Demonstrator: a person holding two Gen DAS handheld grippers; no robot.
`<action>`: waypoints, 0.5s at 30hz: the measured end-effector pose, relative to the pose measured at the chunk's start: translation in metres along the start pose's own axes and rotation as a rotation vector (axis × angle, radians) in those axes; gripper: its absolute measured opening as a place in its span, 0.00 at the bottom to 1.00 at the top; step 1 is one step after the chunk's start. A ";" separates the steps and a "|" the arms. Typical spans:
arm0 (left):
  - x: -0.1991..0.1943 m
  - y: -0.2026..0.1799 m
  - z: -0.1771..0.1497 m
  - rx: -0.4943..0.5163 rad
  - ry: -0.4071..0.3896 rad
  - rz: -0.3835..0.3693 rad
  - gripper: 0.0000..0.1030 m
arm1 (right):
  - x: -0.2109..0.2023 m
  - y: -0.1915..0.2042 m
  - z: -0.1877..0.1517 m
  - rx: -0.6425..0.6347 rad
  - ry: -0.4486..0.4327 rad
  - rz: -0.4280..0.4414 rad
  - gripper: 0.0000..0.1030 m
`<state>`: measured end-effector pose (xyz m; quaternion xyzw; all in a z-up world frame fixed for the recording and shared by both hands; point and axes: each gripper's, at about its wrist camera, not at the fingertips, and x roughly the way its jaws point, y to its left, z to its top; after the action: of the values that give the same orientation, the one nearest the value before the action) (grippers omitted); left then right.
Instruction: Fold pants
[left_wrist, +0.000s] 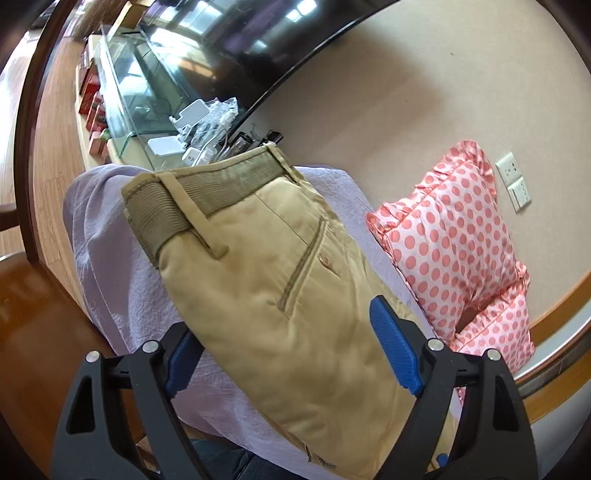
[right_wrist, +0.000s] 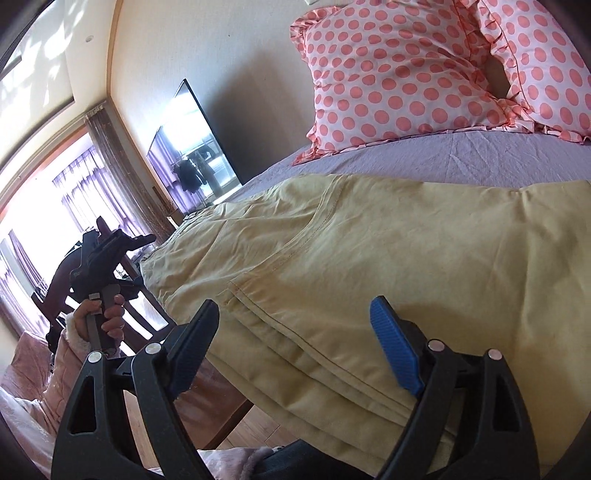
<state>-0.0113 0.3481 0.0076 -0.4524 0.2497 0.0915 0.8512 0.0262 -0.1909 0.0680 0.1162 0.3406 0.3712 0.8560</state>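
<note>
Khaki pants (left_wrist: 280, 280) lie folded on a lilac bedsheet (left_wrist: 110, 266), waistband at the far end, back pocket facing up. My left gripper (left_wrist: 291, 332) is open, its blue-padded fingers (left_wrist: 393, 347) spread on either side of the pants just above them. In the right wrist view the pants (right_wrist: 369, 251) lie in stacked layers with hems near the bed's front edge. My right gripper (right_wrist: 295, 325) is open over the hem edge, holding nothing. The left gripper (right_wrist: 107, 254) shows at left, held in a hand.
Pink polka-dot pillows (left_wrist: 454, 236) (right_wrist: 399, 74) lie at the head of the bed. A dark TV (right_wrist: 195, 147) hangs on the wall. A glass tank and clutter (left_wrist: 155, 96) sit on a wooden counter. A wooden chair (right_wrist: 66, 280) stands beside the bed.
</note>
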 end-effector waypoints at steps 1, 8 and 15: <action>0.000 0.002 0.006 -0.025 -0.008 0.012 0.80 | -0.003 -0.001 0.000 0.004 -0.006 -0.002 0.83; -0.003 -0.029 0.028 0.077 -0.092 0.175 0.14 | -0.038 -0.021 -0.002 0.036 -0.080 -0.032 0.83; -0.010 -0.179 -0.015 0.497 -0.126 0.072 0.09 | -0.093 -0.054 -0.004 0.101 -0.215 -0.131 0.89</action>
<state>0.0433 0.2336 0.1357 -0.2136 0.2271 0.0858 0.9463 0.0077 -0.2956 0.0870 0.1761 0.2721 0.2824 0.9029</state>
